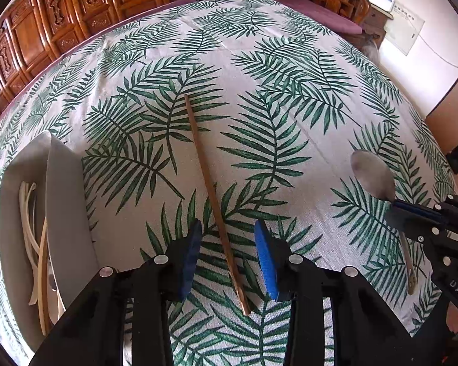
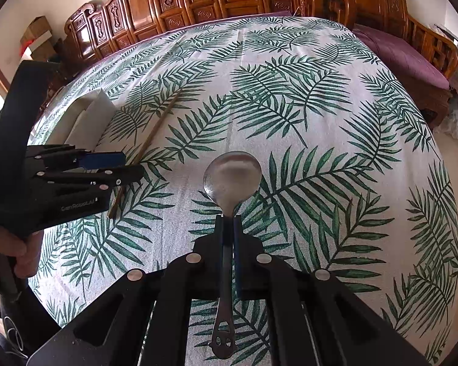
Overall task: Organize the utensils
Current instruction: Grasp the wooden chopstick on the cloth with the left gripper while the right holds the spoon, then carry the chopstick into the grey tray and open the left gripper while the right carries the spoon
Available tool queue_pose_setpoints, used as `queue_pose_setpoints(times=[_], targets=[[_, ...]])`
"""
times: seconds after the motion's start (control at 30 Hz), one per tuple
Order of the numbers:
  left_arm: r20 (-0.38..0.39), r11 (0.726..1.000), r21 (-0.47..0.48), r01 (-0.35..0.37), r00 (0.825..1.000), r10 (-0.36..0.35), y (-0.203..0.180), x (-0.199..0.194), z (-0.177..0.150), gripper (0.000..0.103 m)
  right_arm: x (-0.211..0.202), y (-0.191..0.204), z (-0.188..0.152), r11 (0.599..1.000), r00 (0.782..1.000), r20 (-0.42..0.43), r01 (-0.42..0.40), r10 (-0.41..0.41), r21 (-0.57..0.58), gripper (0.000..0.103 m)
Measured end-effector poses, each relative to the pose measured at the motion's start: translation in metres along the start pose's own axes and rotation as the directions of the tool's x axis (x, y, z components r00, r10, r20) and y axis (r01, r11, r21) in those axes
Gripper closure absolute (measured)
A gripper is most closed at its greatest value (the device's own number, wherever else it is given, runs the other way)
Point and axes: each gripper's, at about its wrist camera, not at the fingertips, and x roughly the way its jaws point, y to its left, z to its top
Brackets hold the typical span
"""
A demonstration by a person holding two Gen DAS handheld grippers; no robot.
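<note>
On the bench, spread with a white cloth printed in green palm leaves (image 1: 259, 70), a single long, thin brown wooden chopstick (image 1: 212, 189) lies flat, running away from the person. The left gripper (image 1: 228, 253) hangs just over its near end with the blue pads (image 1: 267, 259) standing either side of the stick; there is clear cloth between each pad and the wood, so it has hold of nothing yet. To its left sits a white tray with upright dividers (image 1: 62, 189), and pale sticks and curved utensils (image 1: 30, 228) already lie in one of its compartments.

The right gripper (image 2: 228, 222) is clamped tight on the neck of a shiny metal spoon (image 2: 232, 177), bowl forward, the pierced handle end trailing back beneath the gripper.

The chopstick looks light and stiff, but it is narrow and smooth, so I would expect it to roll or swivel if pinched at one tip. A hold nearer its middle would balance it better; from where the pads stand now it would hang long in front. The pads must come right down to the cloth to catch so flat a thing. The spoon is heavier and slick, and the neck grip seems firm.
</note>
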Motion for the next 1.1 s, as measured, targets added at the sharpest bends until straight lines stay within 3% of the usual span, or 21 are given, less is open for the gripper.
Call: queue_pose_setpoints(times=[0.23,0.33,0.4,0.43,0.47,0.73,1.1], targets=[[0.001,1.0,-0.017,-0.009,1.0,0.009,0.003,0.006,0.006,0.072,-0.001,-0.004,0.0,1.0,1.0,0.002,-0.001,0.001,0.011,0.096],[0.004,1.0,-0.021,-0.01,1.0,0.01,0.005,0.006,0.007,0.078,0.0,-0.006,-0.001,1.0,1.0,0.0,-0.001,0.001,0.014,0.096],[0.005,1.0,-0.027,-0.006,1.0,0.006,0.006,0.006,0.007,0.086,0.0,-0.006,-0.001,1.0,1.0,-0.002,0.0,0.0,0.013,0.096],[0.004,1.0,-0.031,-0.002,1.0,0.002,0.007,0.007,0.008,0.096,-0.001,-0.006,-0.001,1.0,1.0,-0.001,0.001,-0.001,0.013,0.096],[0.003,0.999,-0.037,0.005,1.0,-0.005,0.008,0.007,0.007,0.097,-0.001,-0.006,-0.001,1.0,1.0,0.001,0.0,0.0,0.012,0.096],[0.029,0.999,-0.028,0.022,0.999,-0.021,0.007,-0.011,0.002,0.099,-0.012,0.006,0.005,1.0,1.0,0.025,-0.007,0.008,-0.008,0.096],[0.15,1.0,0.0,0.022,0.988,-0.022,0.019,-0.075,-0.004,0.099,-0.03,0.041,0.024,0.998,0.998,0.058,-0.004,0.007,-0.063,0.096]])
